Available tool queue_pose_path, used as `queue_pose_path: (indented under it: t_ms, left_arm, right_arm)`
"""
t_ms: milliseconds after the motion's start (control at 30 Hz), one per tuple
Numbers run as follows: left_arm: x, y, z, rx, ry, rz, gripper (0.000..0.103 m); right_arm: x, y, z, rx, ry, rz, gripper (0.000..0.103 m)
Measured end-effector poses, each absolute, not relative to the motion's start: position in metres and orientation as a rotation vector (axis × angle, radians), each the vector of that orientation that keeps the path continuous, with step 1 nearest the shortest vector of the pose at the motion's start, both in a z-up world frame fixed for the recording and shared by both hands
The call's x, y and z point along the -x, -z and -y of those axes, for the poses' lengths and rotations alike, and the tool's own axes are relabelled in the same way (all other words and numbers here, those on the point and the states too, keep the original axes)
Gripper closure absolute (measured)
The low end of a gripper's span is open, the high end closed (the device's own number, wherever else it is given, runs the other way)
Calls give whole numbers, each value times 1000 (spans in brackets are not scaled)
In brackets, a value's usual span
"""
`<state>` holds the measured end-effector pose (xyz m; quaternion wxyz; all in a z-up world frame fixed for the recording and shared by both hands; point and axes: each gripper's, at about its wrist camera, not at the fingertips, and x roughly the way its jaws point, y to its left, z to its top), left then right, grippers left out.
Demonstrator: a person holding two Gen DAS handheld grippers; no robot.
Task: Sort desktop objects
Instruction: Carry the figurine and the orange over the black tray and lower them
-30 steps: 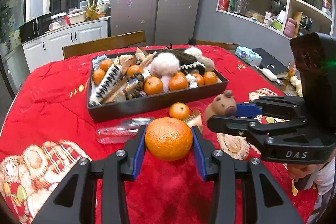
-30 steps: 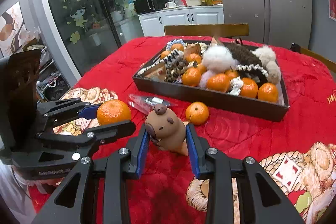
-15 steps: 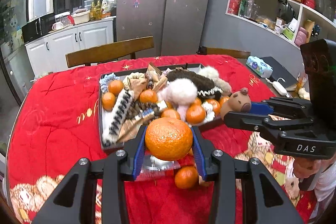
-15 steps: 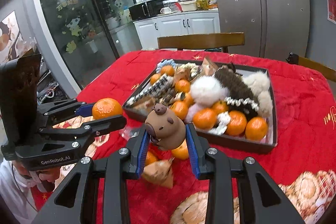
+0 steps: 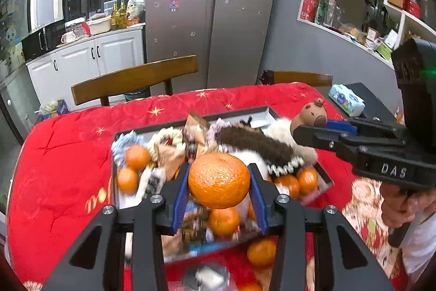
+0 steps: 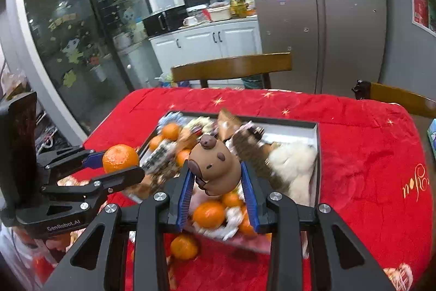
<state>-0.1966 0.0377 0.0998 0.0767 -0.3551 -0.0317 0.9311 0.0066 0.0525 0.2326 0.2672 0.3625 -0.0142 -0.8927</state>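
My left gripper [image 5: 218, 182] is shut on a large orange [image 5: 218, 180] and holds it in the air above the near part of the dark tray [image 5: 259, 112]. It also shows in the right wrist view [image 6: 120, 164] with the orange [image 6: 120, 158]. My right gripper [image 6: 215, 177] is shut on a brown capybara toy [image 6: 214, 168], held above the tray [image 6: 316, 127]. In the left wrist view the toy [image 5: 309, 117] sits over the tray's right side. The tray holds several small oranges, snack packs and fluffy hair ties.
A loose small orange [image 5: 261, 252] and a clear packet [image 5: 207, 276] lie on the red tablecloth [image 5: 62, 154] in front of the tray. Wooden chairs [image 5: 133, 78] stand behind the table. A tissue pack [image 5: 346, 100] lies at the right.
Both grippers have risen and moved forward with their loads, from beside the tray's front to above it. The tray now lies below the fingers.
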Motion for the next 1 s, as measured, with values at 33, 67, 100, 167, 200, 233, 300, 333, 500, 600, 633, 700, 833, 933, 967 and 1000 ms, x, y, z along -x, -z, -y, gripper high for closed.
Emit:
queue_pose_path:
  t_ms: [33, 67, 100, 167, 200, 233, 300, 333, 500, 600, 633, 700, 833, 933, 967, 1000]
  left_arm:
    - [206, -98, -37, 1068, -2789, 105, 61]
    - [216, -96, -38, 1075, -2787, 111, 61]
    - [228, -92, -37, 1089, -2780, 117, 61]
    - [248, -87, -37, 1113, -2771, 131, 61]
    - [259, -84, -37, 1125, -2767, 142, 61]
    - [269, -81, -37, 1139, -2754, 142, 61]
    - [284, -74, -38, 1166, -2736, 155, 61]
    - [291, -70, -38, 1175, -2743, 170, 61]
    - [319, -56, -44, 1241, -2709, 167, 61]
    - [323, -49, -43, 1250, -2704, 209, 61]
    - [325, -46, -44, 1267, -2703, 184, 61]
    - [328, -41, -45, 1261, -2724, 161, 61]
    - [334, -33, -45, 1284, -2731, 150, 61]
    - [335, -30, -45, 1287, -2738, 139, 61]
    - [335, -30, -45, 1288, -2738, 136, 61]
    - [335, -30, -44, 1288, -2738, 137, 61]
  right_arm:
    - [-1, -232, -53, -977, 2417, 40, 70]
    - [6, -230, -54, -977, 2427, 36, 70]
    - [11, -229, -55, -976, 2437, 34, 70]
    - [26, -224, -56, -983, 2454, 39, 70]
    - [34, -221, -57, -990, 2461, 45, 70]
    - [41, -219, -58, -997, 2469, 50, 70]
    - [58, -212, -62, -1014, 2476, 65, 70]
    - [67, -209, -63, -1023, 2476, 62, 70]
    - [100, -194, -64, -1061, 2497, 17, 70]
    - [116, -186, -66, -1114, 2471, 17, 70]
    - [121, -181, -66, -1139, 2456, 9, 70]
    - [128, -174, -66, -1177, 2440, -20, 70]
    - [142, -160, -71, -1247, 2420, 17, 70]
    - [152, -146, -75, -1299, 2429, 23, 70]
    - [153, -141, -75, -1312, 2421, 26, 70]
    - [153, -141, -75, -1309, 2422, 15, 70]
